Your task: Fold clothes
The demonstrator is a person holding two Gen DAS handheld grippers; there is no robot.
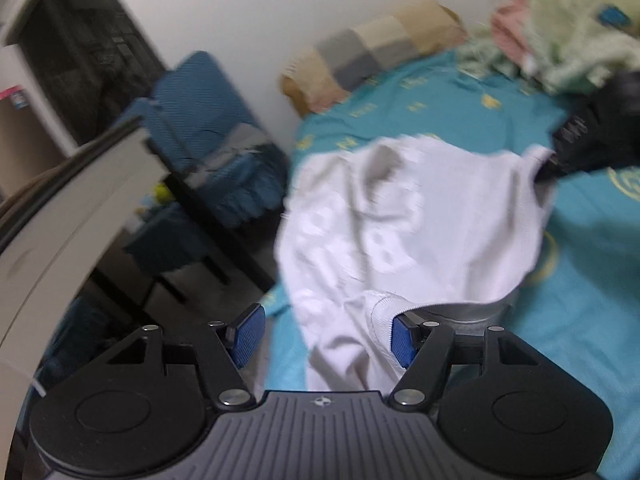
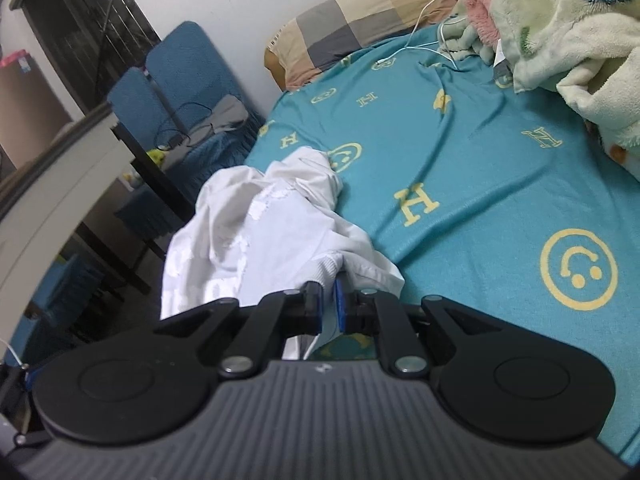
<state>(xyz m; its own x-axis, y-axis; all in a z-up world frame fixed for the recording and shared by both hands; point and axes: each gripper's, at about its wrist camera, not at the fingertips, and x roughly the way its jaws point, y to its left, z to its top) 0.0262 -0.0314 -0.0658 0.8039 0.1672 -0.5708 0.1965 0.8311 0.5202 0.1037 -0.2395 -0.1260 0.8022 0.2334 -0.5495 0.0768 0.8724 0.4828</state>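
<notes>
My left tool (image 1: 324, 338) stands with its jaws wide apart; a ribbed hem of the white garment (image 1: 384, 220) lies against the inner face of its right pad (image 1: 401, 340), but the pads do not press on it. My right tool (image 2: 328, 300) is nearly closed and pinches a ribbed edge of the same white garment (image 2: 256, 224). In the left wrist view, my right tool (image 1: 552, 164) appears at the far right, lifting one corner of the cloth.

The garment lies bunched at the left edge of the bed (image 2: 480, 152), on the teal sheet, with part of it draping over that edge toward the floor. To its right the sheet is flat and open across most of the bed. The far end is bounded by a checked pillow (image 2: 360, 20) against the wall, and the right corner by a heap of pale green blanket (image 2: 560, 40). A white cable (image 2: 424, 28) runs across the sheet near the pillow. Beside the left bed edge stand a blue chair (image 2: 180, 80) and dark furniture, close in.
</notes>
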